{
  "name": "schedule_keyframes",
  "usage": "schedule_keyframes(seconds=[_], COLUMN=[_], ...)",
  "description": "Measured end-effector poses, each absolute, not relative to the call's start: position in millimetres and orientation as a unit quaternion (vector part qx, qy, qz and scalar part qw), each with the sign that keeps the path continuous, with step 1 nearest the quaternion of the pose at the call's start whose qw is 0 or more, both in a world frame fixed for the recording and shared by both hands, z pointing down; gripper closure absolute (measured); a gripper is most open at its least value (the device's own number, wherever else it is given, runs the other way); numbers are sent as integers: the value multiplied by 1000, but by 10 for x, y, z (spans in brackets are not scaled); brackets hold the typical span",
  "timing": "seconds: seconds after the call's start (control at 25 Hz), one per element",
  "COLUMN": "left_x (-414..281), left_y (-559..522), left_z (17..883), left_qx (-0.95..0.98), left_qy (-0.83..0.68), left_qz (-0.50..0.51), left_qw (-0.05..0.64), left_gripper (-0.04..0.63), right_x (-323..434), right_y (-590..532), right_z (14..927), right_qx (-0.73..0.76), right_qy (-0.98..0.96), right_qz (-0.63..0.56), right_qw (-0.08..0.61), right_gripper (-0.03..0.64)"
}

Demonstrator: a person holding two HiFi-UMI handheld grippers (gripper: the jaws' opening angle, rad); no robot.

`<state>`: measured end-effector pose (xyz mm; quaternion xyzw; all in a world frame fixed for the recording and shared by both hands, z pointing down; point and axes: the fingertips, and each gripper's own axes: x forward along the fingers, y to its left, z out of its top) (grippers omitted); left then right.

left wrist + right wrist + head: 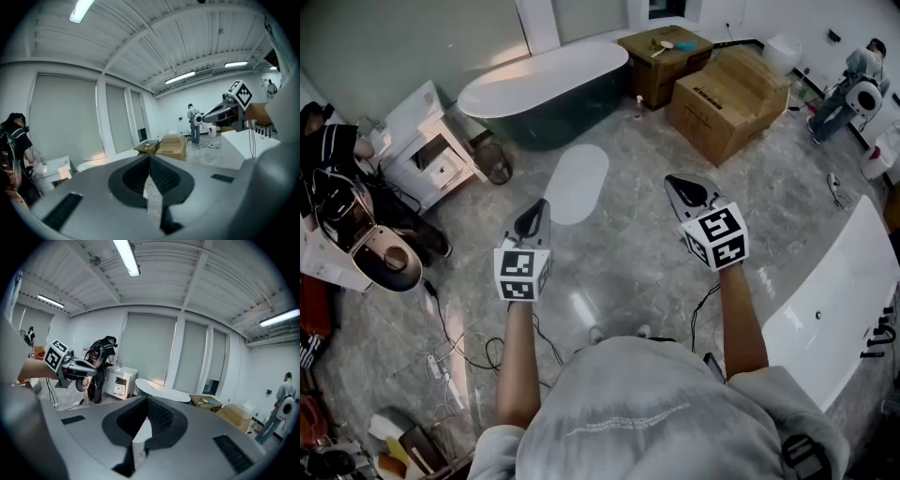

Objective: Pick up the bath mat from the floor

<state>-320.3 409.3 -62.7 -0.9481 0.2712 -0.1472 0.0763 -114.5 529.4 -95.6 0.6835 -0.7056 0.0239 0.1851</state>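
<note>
The bath mat [577, 183] is a white oval lying flat on the grey marble floor, just in front of the bathtub. Both grippers are held in the air short of it, pointing toward it. My left gripper [542, 208] hovers at the mat's near left edge with its jaws shut and nothing in them [150, 159]. My right gripper [673, 183] is off to the mat's right, its jaws also together and empty [146, 399]. Each gripper shows in the other's view: the right gripper [229, 105] and the left gripper [65, 364].
A dark bathtub [548, 84] stands behind the mat, with a cardboard box [727, 98] and a wooden crate [661, 61] at the back right. A white cabinet [427, 150] and a toilet [384, 253] stand left. A long white tub [834, 309] lies right; cables [459, 347] trail near left.
</note>
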Motion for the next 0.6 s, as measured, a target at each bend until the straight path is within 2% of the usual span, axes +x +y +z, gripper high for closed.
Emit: schedule_keyframes(seconds=[0.4,0.6], left_x=[-2669,-2500], left_y=[4334,4243], left_z=[-403,-329], left_qx=[-940,-936], left_qy=[281,291], left_qz=[-170,-179], left_qw=[88,89], left_gripper=[577,577], right_x=[-484,-253], right_y=[5476,5358], right_z=[-793,-757], right_qx=[686,678], right_qy=[-711,-724], right_qz=[52,84], right_qw=[142,98], right_gripper=[603,603])
